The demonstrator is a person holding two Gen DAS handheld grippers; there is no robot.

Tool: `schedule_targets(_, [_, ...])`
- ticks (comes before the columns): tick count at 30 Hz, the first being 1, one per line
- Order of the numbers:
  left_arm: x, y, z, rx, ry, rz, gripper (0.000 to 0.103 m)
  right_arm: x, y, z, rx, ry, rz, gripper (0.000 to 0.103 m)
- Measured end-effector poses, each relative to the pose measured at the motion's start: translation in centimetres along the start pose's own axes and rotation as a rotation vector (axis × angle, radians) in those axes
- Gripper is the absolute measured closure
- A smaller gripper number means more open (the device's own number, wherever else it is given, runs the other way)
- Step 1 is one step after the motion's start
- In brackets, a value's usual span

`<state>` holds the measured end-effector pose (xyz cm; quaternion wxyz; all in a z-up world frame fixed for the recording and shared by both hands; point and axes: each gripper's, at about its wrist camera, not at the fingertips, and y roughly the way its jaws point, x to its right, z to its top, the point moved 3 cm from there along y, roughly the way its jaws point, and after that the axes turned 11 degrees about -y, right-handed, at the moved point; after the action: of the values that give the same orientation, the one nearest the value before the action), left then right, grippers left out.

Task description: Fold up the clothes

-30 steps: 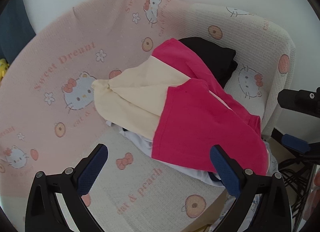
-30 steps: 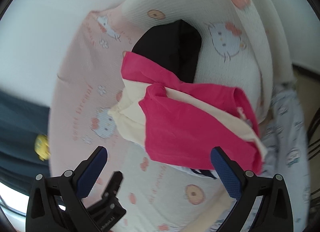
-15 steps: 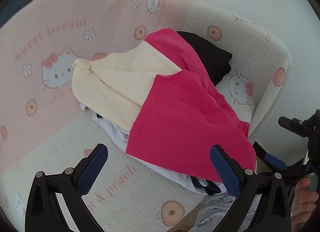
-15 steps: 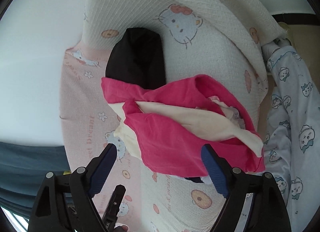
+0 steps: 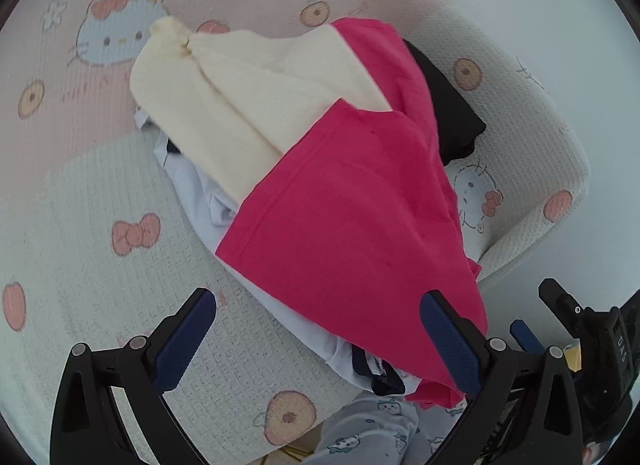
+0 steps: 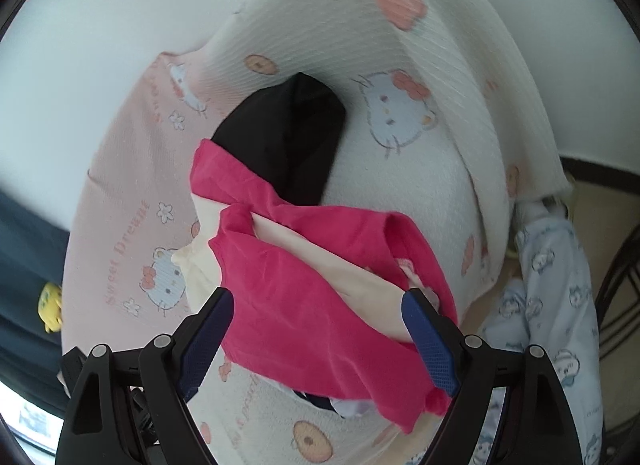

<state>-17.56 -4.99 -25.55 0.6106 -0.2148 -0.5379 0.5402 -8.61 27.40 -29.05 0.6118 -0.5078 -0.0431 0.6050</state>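
The clothes pile (image 5: 340, 205) sits by the sofa's (image 5: 100, 193) right armrest, pink shirt (image 6: 304, 305) on top, its hem overhanging the front edge. Both grippers, left (image 5: 316, 329) and right (image 6: 316, 329), hover open-jawed, empty; bare seat lies leftward.

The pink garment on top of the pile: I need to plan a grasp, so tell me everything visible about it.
The pink garment is bright magenta with cream panels, apparently a soft knit, with a stitched hem. It lies crumpled and draped on top of the pile on the cartoon-print cover, over a pale blue garment and against a black garment. Both the left gripper and the right gripper are open, and neither grips it.
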Motion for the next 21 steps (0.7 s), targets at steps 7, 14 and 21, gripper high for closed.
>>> schedule_targets(7, [-1.3,0.3,0.7,0.017,-0.042,0.014,0.0,-0.8,1.7,-0.3,-0.028,-0.046,-0.024,0.019])
schedule_targets(14, [-1.9,0.6,0.7,0.02,-0.035,0.015,0.0,-1.1,1.8,-0.3,-0.031,-0.067,-0.012,0.019])
schedule_targets(21, [-1.4,2.4,0.4,-0.008,-0.014,0.015,0.0,0.0,2.8,-1.0,-0.071,-0.074,-0.069,0.019])
